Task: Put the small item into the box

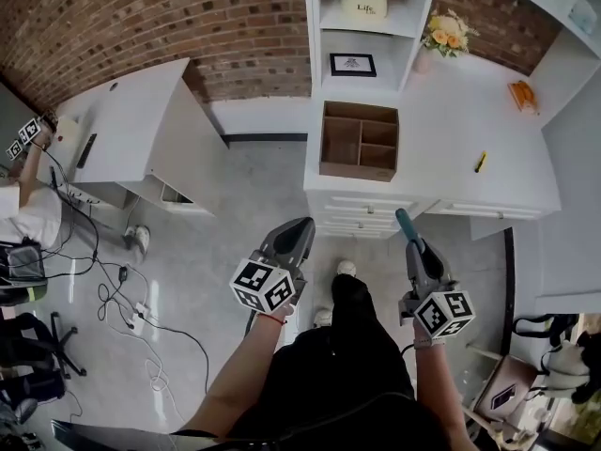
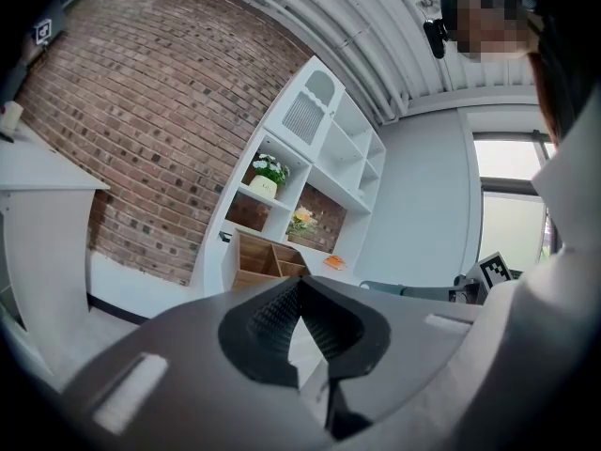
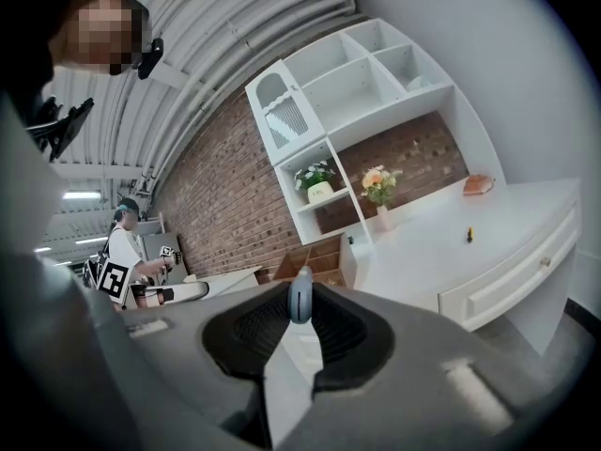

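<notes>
Right gripper jaws are clamped on a blue item; left gripper jaws are pressed together, empty. Release should be withheld until the box lies directly beneath.

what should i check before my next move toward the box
1. Right claw grip: shut on a small blue-grey item. Ok.
2. Left claw: shut, nothing in it. Ok.
3. Wooden box: open-topped on the white desk, compartments look empty. Ok.
4. Claw above the box: both are held over the floor, short of the desk. Not ok.
5. Yellow item: lies on the desk right of the box, apart from it, out of the way. Ok.
6. How firmly the blue-grey item is held: cannot tell.
</notes>
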Available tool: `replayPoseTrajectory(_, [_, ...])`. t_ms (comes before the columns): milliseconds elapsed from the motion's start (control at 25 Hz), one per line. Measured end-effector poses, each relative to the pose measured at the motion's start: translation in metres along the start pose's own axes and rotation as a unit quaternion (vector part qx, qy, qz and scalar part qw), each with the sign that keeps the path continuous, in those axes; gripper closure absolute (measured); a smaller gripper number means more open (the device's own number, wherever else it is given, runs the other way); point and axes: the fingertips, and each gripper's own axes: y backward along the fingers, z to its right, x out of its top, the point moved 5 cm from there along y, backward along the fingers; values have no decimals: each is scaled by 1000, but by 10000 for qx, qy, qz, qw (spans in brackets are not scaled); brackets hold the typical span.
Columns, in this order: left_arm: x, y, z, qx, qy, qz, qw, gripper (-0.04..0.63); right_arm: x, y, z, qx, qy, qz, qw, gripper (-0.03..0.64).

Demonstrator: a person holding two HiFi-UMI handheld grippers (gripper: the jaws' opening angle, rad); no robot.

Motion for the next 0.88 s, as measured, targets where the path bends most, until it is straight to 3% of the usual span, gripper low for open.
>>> replayPoseTrajectory(280, [19,-29,-17,91,-96,37,9999,594,19,-40,13,167,29,36,9998,549])
replayPoseTrajectory(880, [41,-90,-58,371,-70,116,9992,594,34,-124,44,449,351,-496,9971,549])
